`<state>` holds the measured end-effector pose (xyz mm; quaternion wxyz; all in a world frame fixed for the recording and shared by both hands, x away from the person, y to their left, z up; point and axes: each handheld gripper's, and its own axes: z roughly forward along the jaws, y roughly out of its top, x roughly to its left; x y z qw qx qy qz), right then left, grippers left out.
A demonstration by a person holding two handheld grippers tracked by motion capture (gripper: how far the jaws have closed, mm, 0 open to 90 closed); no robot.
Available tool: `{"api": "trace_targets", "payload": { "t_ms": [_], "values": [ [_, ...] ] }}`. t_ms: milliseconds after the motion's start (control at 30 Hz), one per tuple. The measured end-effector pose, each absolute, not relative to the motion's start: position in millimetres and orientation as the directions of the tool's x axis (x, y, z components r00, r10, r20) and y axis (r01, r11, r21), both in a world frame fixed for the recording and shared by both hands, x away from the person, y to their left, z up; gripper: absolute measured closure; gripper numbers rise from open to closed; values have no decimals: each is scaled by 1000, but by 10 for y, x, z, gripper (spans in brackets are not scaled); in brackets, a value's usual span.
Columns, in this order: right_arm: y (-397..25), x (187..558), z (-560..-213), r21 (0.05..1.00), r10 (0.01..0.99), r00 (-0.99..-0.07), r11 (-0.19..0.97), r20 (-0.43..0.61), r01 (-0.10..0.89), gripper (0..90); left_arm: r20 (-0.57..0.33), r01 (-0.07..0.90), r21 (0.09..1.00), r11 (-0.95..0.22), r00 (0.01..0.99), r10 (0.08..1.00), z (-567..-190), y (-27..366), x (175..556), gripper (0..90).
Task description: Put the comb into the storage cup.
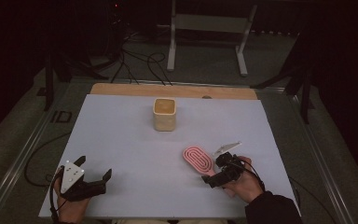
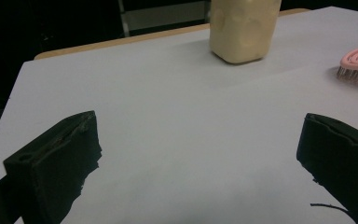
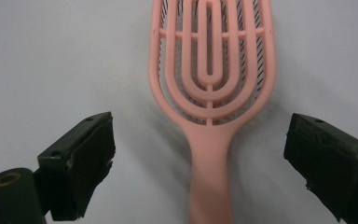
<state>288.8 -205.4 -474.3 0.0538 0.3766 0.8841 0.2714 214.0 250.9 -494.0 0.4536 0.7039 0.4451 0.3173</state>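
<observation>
Left: the left gripper [image 1: 94, 176] rests at the near left corner of the white table [image 1: 121, 140], its jaws spread wide with nothing between them; in the left gripper view only bare tabletop lies between the two black jaws. Centre, far side: a cream cup [image 1: 164, 114] stands upright, well apart from both grippers. Right: the pink brush [image 1: 198, 160] lies flat, bristles down, head toward the cup and handle toward the person. The right gripper [image 1: 213, 176] sits at the handle end, jaws open on either side of the handle [image 3: 209, 186] and not touching it. Just beyond the brush lies a small grey plate [image 1: 226, 148], apparently part of the gripper.

Risks, as judged: the handle is narrow and smooth, so a closing jaw may push it sideways instead of clamping it; a grip this far from the head may let the head droop on lifting. No brand, label or writing is legible on any object.
</observation>
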Motion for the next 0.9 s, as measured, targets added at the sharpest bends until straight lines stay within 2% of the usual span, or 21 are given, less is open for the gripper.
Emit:
{"api": "trace_targets", "payload": {
  "t_ms": [533, 667, 767, 800, 833, 867, 900],
  "values": [
    [-2036, 2955, -4872, 460, 689, -713, 595, 131, 659, 97, 42, 343, 919, -193, 403, 914, -4946, 2504, 2146, 0],
    [-2029, 2965, -4896, 444, 687, -715, 603, 134, 663, 133, 43, 346, 917, -197, 404, 914, -4949, 2502, 2148, 0],
    [-2011, 2984, -4926, 408, 688, -713, 617, 136, 673, 221, 43, 349, 916, -198, 404, 914, -4951, 2501, 2149, 0],
    [-2011, 2984, -4926, 408, 688, -713, 617, 136, 673, 221, 43, 349, 916, -198, 404, 914, -4951, 2501, 2149, 0],
    [-2011, 2998, -4932, 396, 691, -709, 617, 139, 680, 272, 44, 349, 916, -199, 406, 913, -4952, 2500, 2150, 0],
    [-2011, 2998, -4932, 396, 691, -709, 617, 139, 680, 272, 44, 349, 916, -199, 406, 913, -4952, 2500, 2150, 0],
    [-2011, 3012, -4931, 386, 691, -708, 619, 145, 684, 325, 44, 350, 915, -200, 406, 913, -4954, 2497, 2152, 0]
  ]
}}
